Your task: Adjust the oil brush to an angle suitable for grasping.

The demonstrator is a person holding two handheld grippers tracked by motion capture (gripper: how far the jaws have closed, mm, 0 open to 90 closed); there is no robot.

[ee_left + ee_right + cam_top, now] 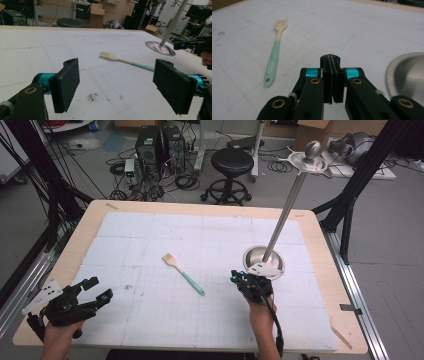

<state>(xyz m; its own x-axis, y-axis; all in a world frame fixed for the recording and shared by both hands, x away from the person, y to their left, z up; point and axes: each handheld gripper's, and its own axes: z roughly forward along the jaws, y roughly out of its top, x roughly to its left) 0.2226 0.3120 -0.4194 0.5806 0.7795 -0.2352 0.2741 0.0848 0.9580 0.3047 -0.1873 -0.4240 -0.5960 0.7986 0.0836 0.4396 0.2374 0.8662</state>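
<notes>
Wooden table (320,227): pale rim framing a white gridded mat (200,240) that covers most of the top.
Left edge: black frame struts and loose cables run down beside the table.
Floor behind: two dark computer towers (160,145) amid tangled cables, then a black round stool (232,162) on castors.
Left gripper (95,290): held in the person's left hand (60,337) at the near left corner of the mat, jaws spread wide apart with nothing between them; its own view shows bare mat and a small brown smudge (92,97) in the gap.
Pastry brush (183,273): lies flat near the mat's centre, pale bristle end pointing away to the left, mint-green handle toward the near right; it sits between the two grippers, well apart from the left one and nearer the right.
Right gripper (238,277): in the right hand (260,312), jaws pressed together and holding nothing, tip just beside the bowl's near rim; the brush lies to its left in its own view (274,56).
Steel bowl (263,261): right of centre on the mat, a grey three-cornered plate overlapping its near edge.
Metal pole (287,205): rises across the bowl toward the upper right, topped by a disc and a ball (313,151).
</notes>
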